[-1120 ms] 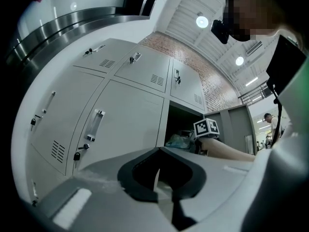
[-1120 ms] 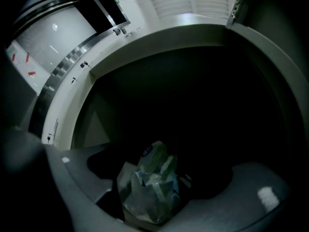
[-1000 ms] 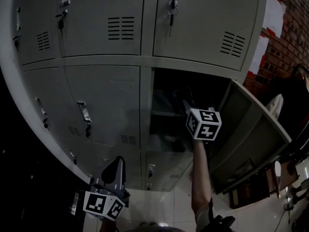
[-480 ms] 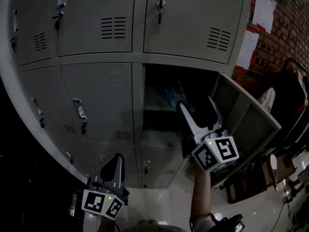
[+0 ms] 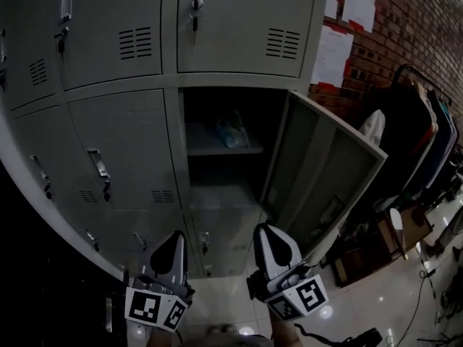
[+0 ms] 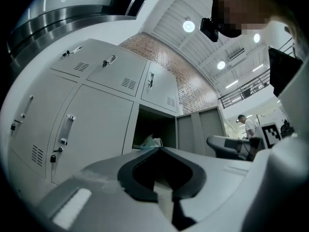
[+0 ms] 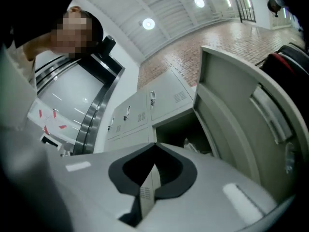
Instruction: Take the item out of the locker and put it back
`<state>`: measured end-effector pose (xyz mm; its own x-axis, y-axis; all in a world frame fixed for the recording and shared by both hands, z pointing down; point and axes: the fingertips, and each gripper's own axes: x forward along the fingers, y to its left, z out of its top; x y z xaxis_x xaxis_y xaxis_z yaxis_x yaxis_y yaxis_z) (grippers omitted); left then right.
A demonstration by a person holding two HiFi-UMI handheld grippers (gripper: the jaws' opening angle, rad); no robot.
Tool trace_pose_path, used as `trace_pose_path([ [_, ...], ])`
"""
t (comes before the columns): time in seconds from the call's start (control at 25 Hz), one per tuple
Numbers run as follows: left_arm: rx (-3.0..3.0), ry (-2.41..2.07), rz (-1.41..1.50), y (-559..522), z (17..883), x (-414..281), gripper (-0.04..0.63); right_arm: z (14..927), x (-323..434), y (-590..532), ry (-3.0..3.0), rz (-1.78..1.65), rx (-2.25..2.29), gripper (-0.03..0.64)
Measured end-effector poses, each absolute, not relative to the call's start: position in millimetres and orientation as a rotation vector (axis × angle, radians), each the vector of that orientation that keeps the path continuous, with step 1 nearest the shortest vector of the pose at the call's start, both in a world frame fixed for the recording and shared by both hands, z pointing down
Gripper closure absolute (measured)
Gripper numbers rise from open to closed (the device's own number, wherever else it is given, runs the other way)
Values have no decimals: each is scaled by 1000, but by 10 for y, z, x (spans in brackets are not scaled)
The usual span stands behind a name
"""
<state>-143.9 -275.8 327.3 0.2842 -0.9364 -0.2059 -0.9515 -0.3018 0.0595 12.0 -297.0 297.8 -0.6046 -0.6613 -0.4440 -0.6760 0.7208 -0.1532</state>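
Locker room: grey metal lockers (image 5: 123,143)

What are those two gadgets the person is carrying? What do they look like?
Both are handheld tools. The left gripper and the right gripper each have a smooth grey shell that tapers toward dark-lined jaws. At the hand end, each carries a white cube printed with black square patterns.

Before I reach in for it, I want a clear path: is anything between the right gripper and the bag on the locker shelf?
Nothing visible does. The right gripper hangs shut and empty below the open locker. The door stands swung aside to the right, and the bag lies on the shelf.
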Motion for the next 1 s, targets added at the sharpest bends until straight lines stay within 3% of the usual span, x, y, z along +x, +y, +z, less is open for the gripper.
trace_pose_path([
  [1.0, -2506, 1738, 384, -2389, 3326, -1065, 591, 3435, 183, -2601, 2644, -57, -1141, 614],
])
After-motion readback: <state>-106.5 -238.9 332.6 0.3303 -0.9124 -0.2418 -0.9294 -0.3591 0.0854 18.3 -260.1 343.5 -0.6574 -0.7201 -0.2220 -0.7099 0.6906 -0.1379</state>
